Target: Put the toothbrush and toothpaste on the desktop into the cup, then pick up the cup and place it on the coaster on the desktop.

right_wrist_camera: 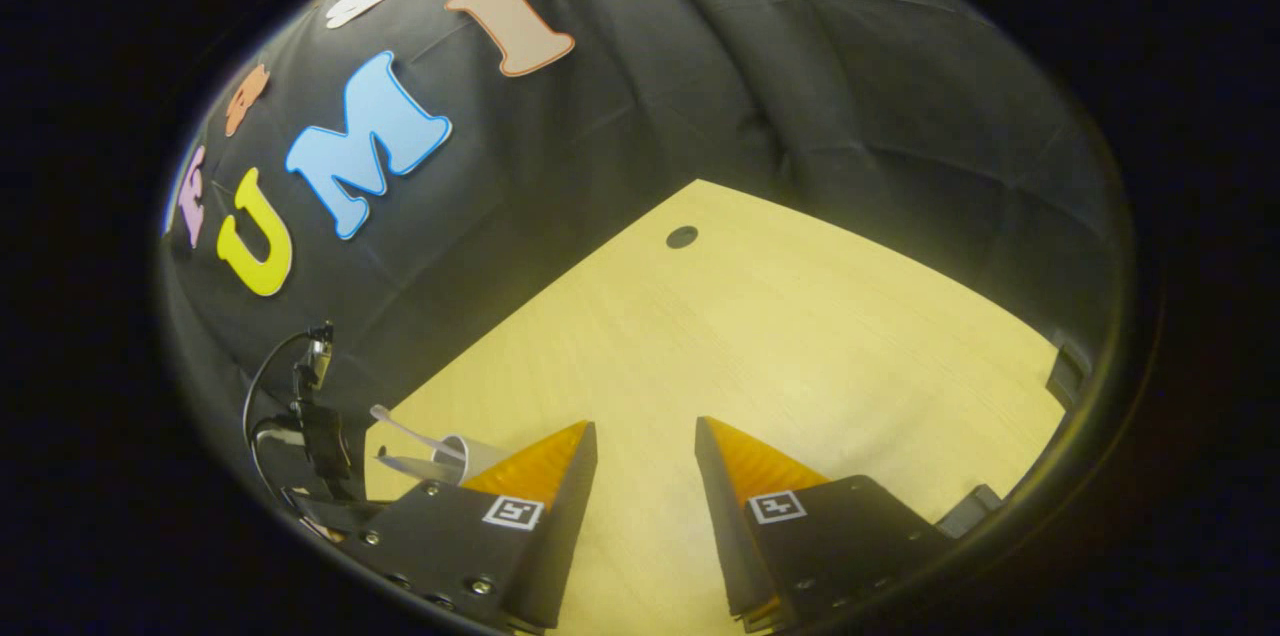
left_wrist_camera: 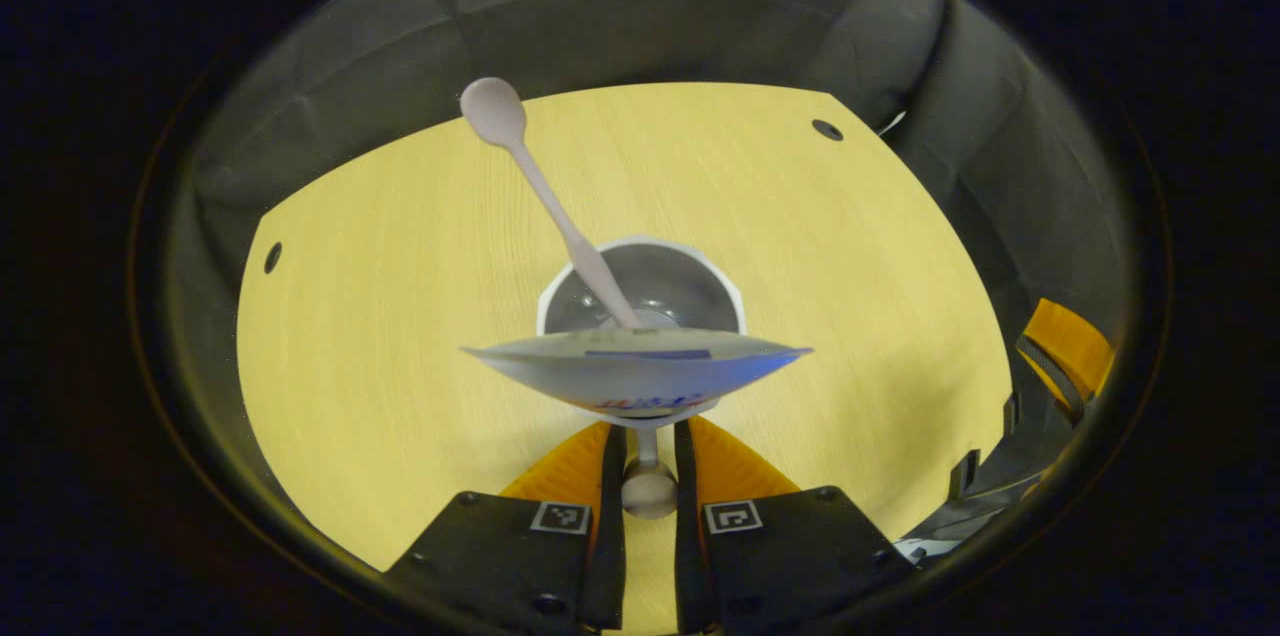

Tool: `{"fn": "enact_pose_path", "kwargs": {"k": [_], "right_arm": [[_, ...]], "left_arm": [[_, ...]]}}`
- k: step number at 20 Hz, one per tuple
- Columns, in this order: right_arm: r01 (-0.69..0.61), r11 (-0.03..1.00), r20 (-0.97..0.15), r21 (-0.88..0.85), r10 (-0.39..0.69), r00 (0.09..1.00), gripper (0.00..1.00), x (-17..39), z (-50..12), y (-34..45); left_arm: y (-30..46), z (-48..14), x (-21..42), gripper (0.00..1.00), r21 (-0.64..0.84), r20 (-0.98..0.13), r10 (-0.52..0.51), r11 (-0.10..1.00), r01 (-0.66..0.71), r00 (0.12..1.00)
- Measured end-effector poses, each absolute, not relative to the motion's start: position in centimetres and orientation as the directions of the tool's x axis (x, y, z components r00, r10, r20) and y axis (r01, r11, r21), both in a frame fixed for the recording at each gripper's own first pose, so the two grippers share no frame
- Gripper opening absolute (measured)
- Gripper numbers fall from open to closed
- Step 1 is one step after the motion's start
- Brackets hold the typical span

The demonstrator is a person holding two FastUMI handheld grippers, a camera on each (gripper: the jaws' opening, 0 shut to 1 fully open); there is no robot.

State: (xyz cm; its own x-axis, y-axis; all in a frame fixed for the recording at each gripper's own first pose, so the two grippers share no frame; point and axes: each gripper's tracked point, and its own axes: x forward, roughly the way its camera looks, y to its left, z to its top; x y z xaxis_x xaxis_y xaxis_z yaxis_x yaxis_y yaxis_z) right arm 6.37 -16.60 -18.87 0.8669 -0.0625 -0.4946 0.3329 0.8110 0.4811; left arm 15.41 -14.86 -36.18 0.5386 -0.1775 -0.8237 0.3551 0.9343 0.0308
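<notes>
pale wood desktop (left_wrist_camera: 400, 316) carries the cup (left_wrist_camera: 640, 291), toothbrush (left_wrist_camera: 545, 191) leaning inside; the left gripper (left_wrist_camera: 648, 461) is clamped on the toothpaste (left_wrist_camera: 635, 378) just above the rim. right gripper view: right gripper (right_wrist_camera: 645, 461) gapes empty, cup far left.

Each pair of tongs is built from two black angular housings. On the left tongs (left_wrist_camera: 648, 461) a square black-and-white marker is fixed to each housing, and dark screw heads are set along the lower edges. The right tongs (right_wrist_camera: 645, 441) carry the same square markers, with small silver screws seen on one housing.
</notes>
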Motion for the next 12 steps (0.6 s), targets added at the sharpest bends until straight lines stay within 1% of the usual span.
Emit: {"fn": "enact_pose_path", "kwargs": {"k": [4, 5, 9, 11, 12], "right_arm": [[0.336, 0.810, -0.498, 0.480, -0.063, 0.865, 0.60, 6.0, -19.0, -17.0], [0.336, 0.810, -0.499, 0.480, -0.063, 0.864, 0.60, 5.9, -19.0, -17.1], [0.337, 0.808, -0.507, 0.483, -0.056, 0.860, 0.60, 6.0, -19.4, -17.0], [0.332, 0.809, -0.508, 0.486, -0.047, 0.860, 0.60, 6.0, -19.4, -16.7], [0.327, 0.810, -0.509, 0.486, -0.041, 0.860, 0.60, 5.8, -19.4, -16.5]], "left_arm": [[-14.6, -37.4, 14.7, 0.27, 0.022, -0.834, -0.158, 0.948, 0.318, 0.529], [-14.7, -37.5, 15.0, 0.27, 0.034, -0.820, -0.160, 0.945, 0.325, 0.549], [-14.3, -37.7, 14.5, 0.28, 0.058, -0.810, -0.155, 0.939, 0.340, 0.565], [-14.1, -38.2, 14.3, 0.35, 0.040, -0.816, -0.158, 0.944, 0.327, 0.556], [-13.9, -38.7, 13.9, 0.40, 0.023, -0.825, -0.158, 0.950, 0.311, 0.543]]}}
